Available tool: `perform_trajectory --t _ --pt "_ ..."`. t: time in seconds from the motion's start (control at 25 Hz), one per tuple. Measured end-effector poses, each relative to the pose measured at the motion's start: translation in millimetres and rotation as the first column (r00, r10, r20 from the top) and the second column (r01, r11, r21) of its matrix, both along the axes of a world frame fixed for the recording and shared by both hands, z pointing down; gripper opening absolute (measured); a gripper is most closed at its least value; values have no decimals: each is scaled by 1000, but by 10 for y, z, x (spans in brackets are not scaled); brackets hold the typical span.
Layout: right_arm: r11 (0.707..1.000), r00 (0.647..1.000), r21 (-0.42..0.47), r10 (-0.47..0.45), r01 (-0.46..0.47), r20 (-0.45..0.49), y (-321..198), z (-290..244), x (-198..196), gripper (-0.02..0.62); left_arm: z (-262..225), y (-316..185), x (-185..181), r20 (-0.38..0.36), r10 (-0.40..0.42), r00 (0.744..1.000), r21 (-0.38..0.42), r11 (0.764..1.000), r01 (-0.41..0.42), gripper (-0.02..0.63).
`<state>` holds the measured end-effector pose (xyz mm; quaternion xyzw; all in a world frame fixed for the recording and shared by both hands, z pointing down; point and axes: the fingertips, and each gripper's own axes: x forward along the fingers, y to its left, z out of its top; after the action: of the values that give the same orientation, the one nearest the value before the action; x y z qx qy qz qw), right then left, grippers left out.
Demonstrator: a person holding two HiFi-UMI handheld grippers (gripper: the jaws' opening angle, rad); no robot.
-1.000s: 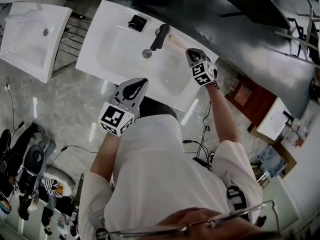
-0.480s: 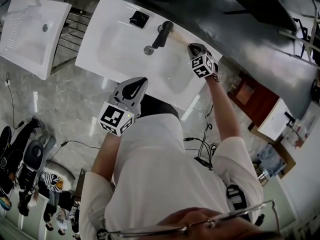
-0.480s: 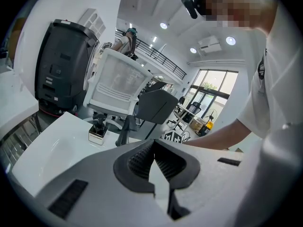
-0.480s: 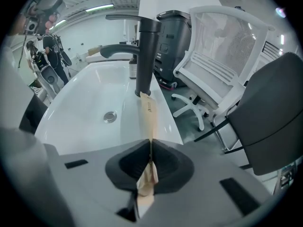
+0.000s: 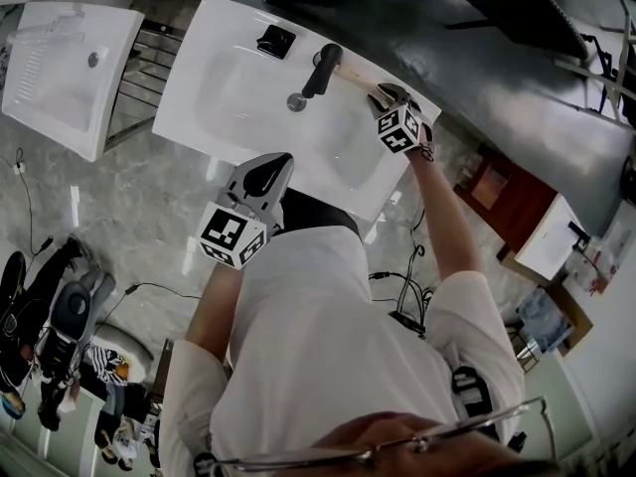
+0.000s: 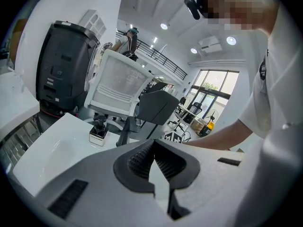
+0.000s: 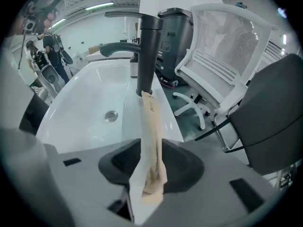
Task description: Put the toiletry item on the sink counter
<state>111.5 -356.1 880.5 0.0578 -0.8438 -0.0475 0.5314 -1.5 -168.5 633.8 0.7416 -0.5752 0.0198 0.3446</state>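
The toiletry item (image 7: 152, 136) is a long, thin beige packet. It lies along the white sink counter's (image 5: 370, 185) back rim, one end against the black faucet (image 7: 147, 56), the other between my right gripper's jaws. In the head view the toiletry item (image 5: 356, 79) stretches from the faucet (image 5: 323, 68) to my right gripper (image 5: 384, 91). The right gripper (image 7: 154, 167) is opening; its pads stand off the packet on both sides. My left gripper (image 5: 281, 160) hovers at the counter's front edge, shut and empty; in its own view the left gripper (image 6: 154, 148) shows its pads meeting.
The basin holds a round drain (image 5: 296, 101), and a small black dispenser (image 5: 275, 40) stands on the rim left of the faucet. A second white sink (image 5: 60, 68) lies further left. Right of the counter are a reddish cabinet (image 5: 492, 192) and floor cables (image 5: 397, 286).
The right gripper has shifted slightly right along the back rim behind the basin and its jaws have let go of the packet. The left gripper has stayed put.
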Motion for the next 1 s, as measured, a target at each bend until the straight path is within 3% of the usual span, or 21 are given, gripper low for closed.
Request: perform_trajectory --t 0.4,0.76,1.0 --pt "999 999 23 36 -36 22 28 -383 21 156 -116 7 -20 20 49 999 33 998 -49 3" --pt "998 998 7 66 -66 12 254 -920 48 140 -334 48 -63 35 113 993 79 990 -116 3" --pt "991 991 -23 129 -129 14 404 -1258 143 124 -468 48 -175 32 116 993 98 988 -118 3"
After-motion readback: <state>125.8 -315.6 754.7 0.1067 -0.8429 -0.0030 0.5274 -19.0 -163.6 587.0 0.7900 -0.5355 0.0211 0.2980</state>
